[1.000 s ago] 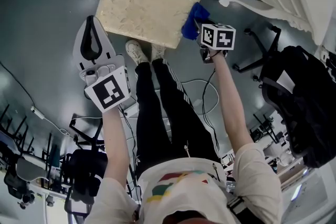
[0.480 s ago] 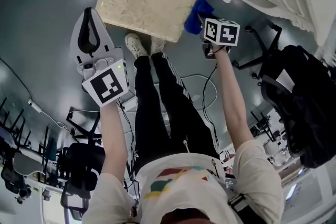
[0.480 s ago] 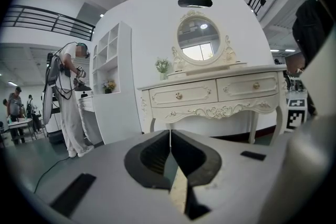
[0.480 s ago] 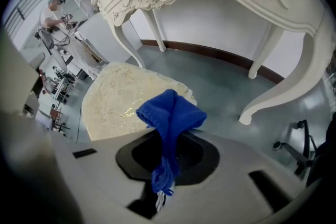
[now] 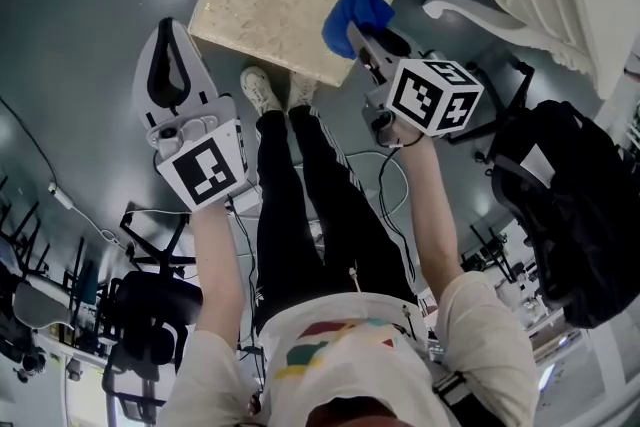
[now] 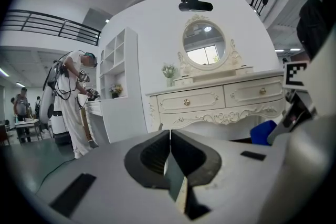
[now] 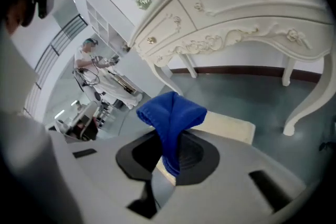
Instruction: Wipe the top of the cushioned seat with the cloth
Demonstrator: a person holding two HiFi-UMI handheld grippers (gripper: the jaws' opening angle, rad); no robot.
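We hold both grippers out over the grey-green floor [image 5: 90, 5], with the cushioned seat [image 5: 270, 0] lying at 12 o'clock from our white shoes [image 5: 262, 93]. The seat's beige top faces up and is bare except at its 3 o'clock corner, where the blue cloth [image 5: 355, 10] overlaps its edge in the head view.

The right gripper [image 5: 362, 40] has its jaws clamped on the lower end of that cloth. In the right gripper view the cloth rises from between the jaws in a folded bunch, and a pale corner of the seat shows just behind it at 2 o'clock. We cannot tell whether the cloth touches the cushion.

The left gripper [image 5: 170, 35] sits at 8 o'clock from the seat, beside it and apart from it. In its own view the jaws meet along a thin line with nothing between them.

A white dresser [image 6: 220, 99] with an oval mirror [image 6: 203, 44] stands ahead of the left gripper, and a person in white [image 6: 73, 97] stands at 9 o'clock in that view. A black bag [image 5: 570, 205] rests at 3 o'clock from our right arm.
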